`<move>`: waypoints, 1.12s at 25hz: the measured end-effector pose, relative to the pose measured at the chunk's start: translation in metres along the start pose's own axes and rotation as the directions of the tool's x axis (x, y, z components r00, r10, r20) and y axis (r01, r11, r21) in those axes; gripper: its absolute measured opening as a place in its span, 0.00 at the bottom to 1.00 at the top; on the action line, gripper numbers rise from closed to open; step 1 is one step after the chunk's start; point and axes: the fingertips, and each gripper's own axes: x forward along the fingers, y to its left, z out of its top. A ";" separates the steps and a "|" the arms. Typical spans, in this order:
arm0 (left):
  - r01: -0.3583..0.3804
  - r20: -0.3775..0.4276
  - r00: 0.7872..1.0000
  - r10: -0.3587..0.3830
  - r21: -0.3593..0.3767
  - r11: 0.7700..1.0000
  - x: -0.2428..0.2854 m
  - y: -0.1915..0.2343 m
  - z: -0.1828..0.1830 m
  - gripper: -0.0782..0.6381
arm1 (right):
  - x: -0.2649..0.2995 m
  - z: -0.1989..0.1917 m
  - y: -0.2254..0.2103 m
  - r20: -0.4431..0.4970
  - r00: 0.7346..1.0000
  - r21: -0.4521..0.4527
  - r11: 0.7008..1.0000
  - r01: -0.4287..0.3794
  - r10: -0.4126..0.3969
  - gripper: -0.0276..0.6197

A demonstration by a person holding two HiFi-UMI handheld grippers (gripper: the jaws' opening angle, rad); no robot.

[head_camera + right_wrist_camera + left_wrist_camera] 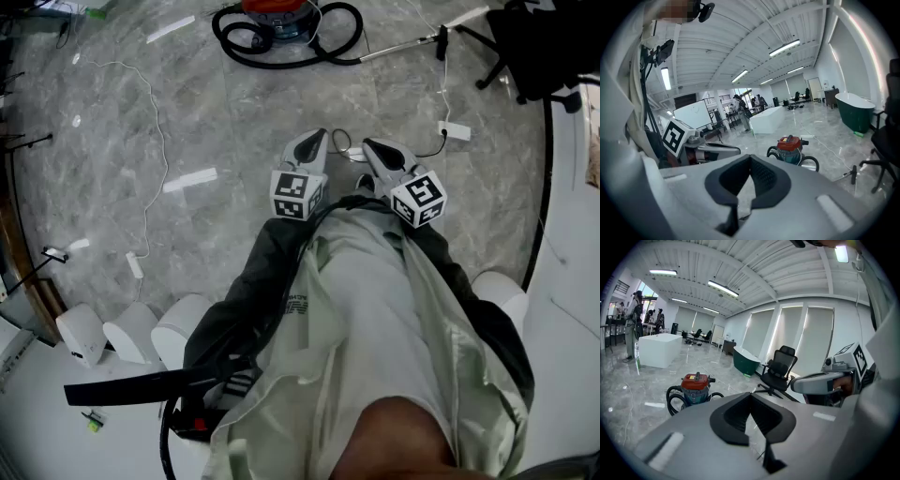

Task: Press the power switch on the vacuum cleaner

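A red-lidded teal canister vacuum cleaner (278, 17) sits at the far edge of the view, well apart from the left gripper (314, 141) and right gripper (375, 148). Open grey marble floor (216, 122) lies between. Both grippers are clenched on nothing.

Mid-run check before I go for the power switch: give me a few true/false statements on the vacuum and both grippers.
1. The vacuum cleaner stands on the floor well ahead of both grippers. True.
2. The left gripper is pressing the switch. False: it is held far back from the vacuum cleaner and touches nothing.
3. The left gripper and the right gripper both have their jaws together with nothing between. True.
4. The hose is stretched out straight. False: it lies looped round the vacuum cleaner.
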 end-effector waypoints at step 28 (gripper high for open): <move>-0.134 0.036 0.990 0.139 -0.115 0.984 -0.018 0.166 0.031 0.11 | 0.164 0.079 0.013 -0.012 0.995 -0.002 0.995 -0.095 0.095 0.04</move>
